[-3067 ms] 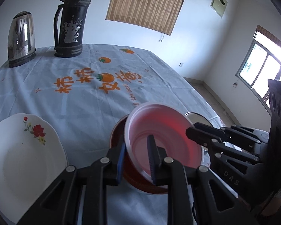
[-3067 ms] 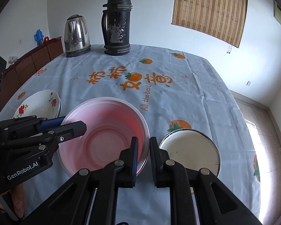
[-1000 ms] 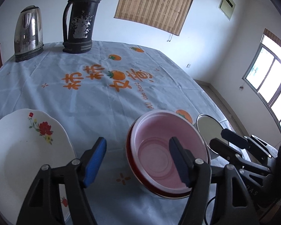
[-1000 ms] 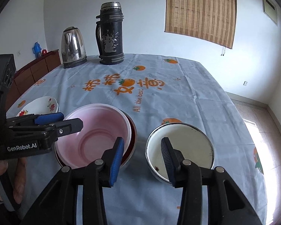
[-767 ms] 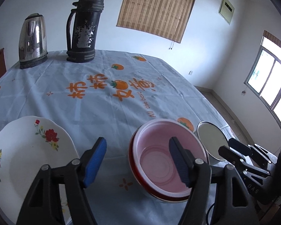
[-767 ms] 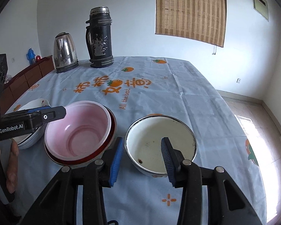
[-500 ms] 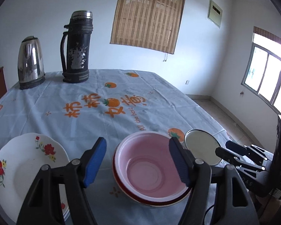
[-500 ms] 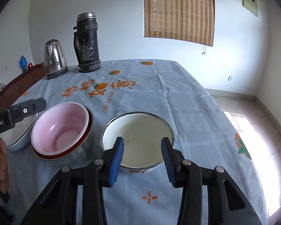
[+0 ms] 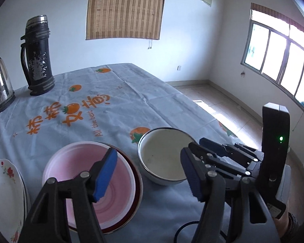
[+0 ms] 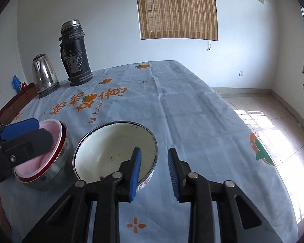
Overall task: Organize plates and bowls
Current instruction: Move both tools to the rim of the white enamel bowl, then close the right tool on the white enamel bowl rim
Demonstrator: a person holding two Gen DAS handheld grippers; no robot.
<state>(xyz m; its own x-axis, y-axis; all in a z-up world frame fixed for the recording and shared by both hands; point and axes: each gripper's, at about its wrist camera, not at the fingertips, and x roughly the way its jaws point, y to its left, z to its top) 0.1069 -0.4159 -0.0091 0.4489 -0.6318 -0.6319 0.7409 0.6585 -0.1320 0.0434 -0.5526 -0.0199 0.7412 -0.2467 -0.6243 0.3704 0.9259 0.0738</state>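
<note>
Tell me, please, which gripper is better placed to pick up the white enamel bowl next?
Probably the right gripper. It is open and its left finger is already over the near rim of the white enamel bowl. The left gripper, also open, sits nearer the pink bowl.

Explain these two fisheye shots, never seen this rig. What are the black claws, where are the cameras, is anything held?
No robot here: a person holds a two-finger gripper in each hand, with a fisheye camera on each looking along its fingers. In the left wrist view the left gripper is open above the pink bowl, which is nested in a red-rimmed bowl; floral plates lie at the left. In the right wrist view the right gripper is open at the near rim of the white enamel bowl. Nothing is held. A thermos and kettle stand at the far end of the tablecloth.
</note>
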